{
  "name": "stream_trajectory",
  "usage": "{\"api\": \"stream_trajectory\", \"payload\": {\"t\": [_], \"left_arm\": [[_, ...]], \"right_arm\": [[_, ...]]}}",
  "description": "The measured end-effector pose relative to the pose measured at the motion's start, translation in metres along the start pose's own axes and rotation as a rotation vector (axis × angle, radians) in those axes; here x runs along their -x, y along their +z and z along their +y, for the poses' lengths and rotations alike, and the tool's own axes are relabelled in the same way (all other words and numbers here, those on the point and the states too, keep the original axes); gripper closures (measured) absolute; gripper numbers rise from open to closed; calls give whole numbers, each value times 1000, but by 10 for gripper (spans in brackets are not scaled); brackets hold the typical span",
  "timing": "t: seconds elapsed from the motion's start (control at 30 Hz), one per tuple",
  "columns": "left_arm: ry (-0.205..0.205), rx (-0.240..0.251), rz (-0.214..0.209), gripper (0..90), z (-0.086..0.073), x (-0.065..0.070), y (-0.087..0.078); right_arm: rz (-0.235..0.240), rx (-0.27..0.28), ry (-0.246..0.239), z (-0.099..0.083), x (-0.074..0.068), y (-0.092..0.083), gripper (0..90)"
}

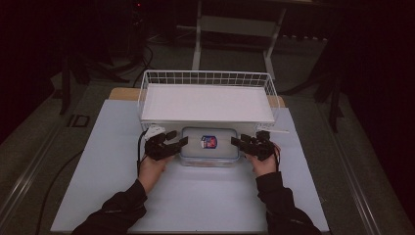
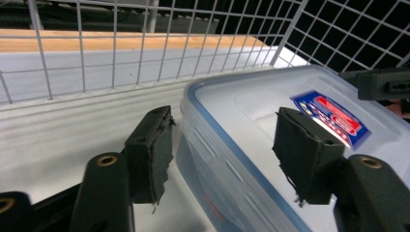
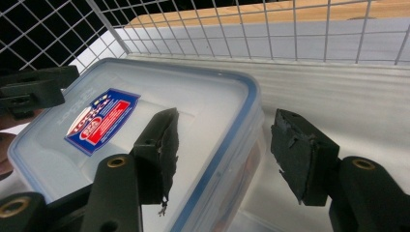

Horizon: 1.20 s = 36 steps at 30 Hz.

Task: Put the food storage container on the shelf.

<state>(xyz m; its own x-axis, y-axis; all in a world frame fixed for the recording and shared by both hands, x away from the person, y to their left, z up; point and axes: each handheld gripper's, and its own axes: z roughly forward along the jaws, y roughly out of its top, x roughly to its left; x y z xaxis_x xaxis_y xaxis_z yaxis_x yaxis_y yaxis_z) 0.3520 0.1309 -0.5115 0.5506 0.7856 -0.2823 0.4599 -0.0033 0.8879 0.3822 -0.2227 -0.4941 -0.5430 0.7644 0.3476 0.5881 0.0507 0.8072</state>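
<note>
1. High view: a clear plastic box (image 1: 209,146) with a blue-rimmed lid sits on the white counter (image 1: 195,196), just in front of a white wire basket (image 1: 205,78).
2. A red and blue label (image 1: 209,142) lies at the middle of the lid.
3. The person's two hands come in from the bottom, one at each short end of the box; both sleeves are dark.
4. The left tool (image 1: 177,138) is at the box's left end, and the right tool (image 1: 238,142) at its right end, so the box lies between them.
5. Left gripper view: the left tool (image 2: 222,150) stands partly open and straddles the box's rim. One jaw hangs over the lid and the other stands outside the box wall, above the counter.
6. A gap shows between each pad and the plastic, so this tool has hold of nothing.
7. Right gripper view: the right tool (image 3: 222,147) is likewise partly open across the box's (image 3: 145,125) corner. One jaw is over the lid near the label (image 3: 99,121) and the other is out beside the wall.
8. Its pads do not press on the box either.
9. Each gripper view shows the other tool's jaws at the far end of the lid, with the basket's wire wall (image 3: 270,29) rising just behind the box.
</note>
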Motion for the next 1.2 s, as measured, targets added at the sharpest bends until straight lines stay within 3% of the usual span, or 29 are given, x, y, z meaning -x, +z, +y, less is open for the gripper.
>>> {"api": "stream_trajectory", "payload": {"t": [0.03, 0.13, 0.27, 0.37, 0.57, 0.63, 0.73, 0.83, 1.03, 1.2], "left_arm": [[35, 0, 0, 383, 0, 0, -3], [25, 0, -13, 382, 2, 1, -12], [32, -18, -28, 323, 2, 3, -24], [49, -27, -62, 263, 1, 5, -33], [20, -24, -132, 107, -4, 7, -50], [25, -22, -130, 21, -6, 9, -55], [47, -17, -126, 11, -9, 11, -61], [61, -8, -115, 10, -12, 11, -65], [59, -15, -101, 10, -17, 8, -64], [52, -10, -89, 10, -19, 5, -63]], "right_arm": [[-1, -1, -3, -1, -1, -2, 422], [-2, 3, -12, -2, -5, -9, 421], [11, 17, -27, -3, -16, -22, 421], [31, 26, -39, -5, -27, -32, 436], [99, 15, -60, -16, -53, -40, 592], [129, -12, -55, -20, -60, -39, 664], [169, -62, -40, -27, -66, -32, 799], [181, -111, -59, -36, -72, -23, 896], [176, -181, -95, -48, -78, -3, 898], [159, -185, -107, -47, -78, 7, 899]]}}
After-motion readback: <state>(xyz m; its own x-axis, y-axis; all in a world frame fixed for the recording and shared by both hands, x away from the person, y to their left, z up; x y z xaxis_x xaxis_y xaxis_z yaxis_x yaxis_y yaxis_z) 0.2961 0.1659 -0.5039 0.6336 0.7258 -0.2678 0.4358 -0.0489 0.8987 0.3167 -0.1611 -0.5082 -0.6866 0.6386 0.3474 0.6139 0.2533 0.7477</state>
